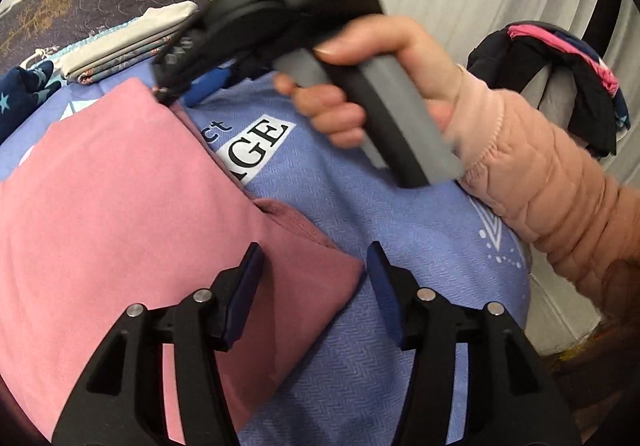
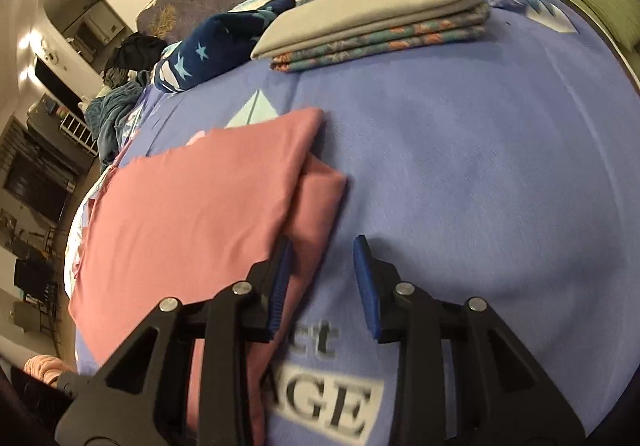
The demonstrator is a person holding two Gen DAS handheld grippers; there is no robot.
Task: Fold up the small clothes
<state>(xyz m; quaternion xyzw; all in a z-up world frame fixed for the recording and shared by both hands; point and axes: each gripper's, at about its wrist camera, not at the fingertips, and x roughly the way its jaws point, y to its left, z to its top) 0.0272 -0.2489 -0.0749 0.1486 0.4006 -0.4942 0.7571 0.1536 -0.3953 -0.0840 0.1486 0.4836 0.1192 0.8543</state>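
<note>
Hovering low over the bed, the left gripper (image 1: 316, 262) has its jaws parted with nothing between the blue pads; no grasp. Its left finger sits above the lower right corner of the pink garment (image 1: 120, 205), its right finger above bare lilac bedspread (image 1: 400, 213). The right gripper (image 2: 322, 266), seen in its own view at bottom centre, is likewise released, pads apart and empty; its left pad overlaps the edge of the pink garment (image 2: 192, 205), though whether it touches the cloth I cannot tell. In the left wrist view the right gripper's black body fills the upper centre, its tips (image 1: 168, 85) down at the pink garment's upper corner, gripped by a hand (image 1: 360, 85) in a quilted peach sleeve (image 1: 540, 185). The pink garment lies flat and folded in layers on the left half of both frames, a narrower under-layer poking out on its right side. Printed letters "AGE" in a white block (image 2: 324, 410) show on the bedspread just beside it. Farther up the frame rests a folded stack (image 2: 380, 17), grey on top, floral below, and left of it a navy star-print piece (image 2: 212, 45). A dark bundle with pink trim (image 1: 560, 77) hangs at upper right of the left view.
</note>
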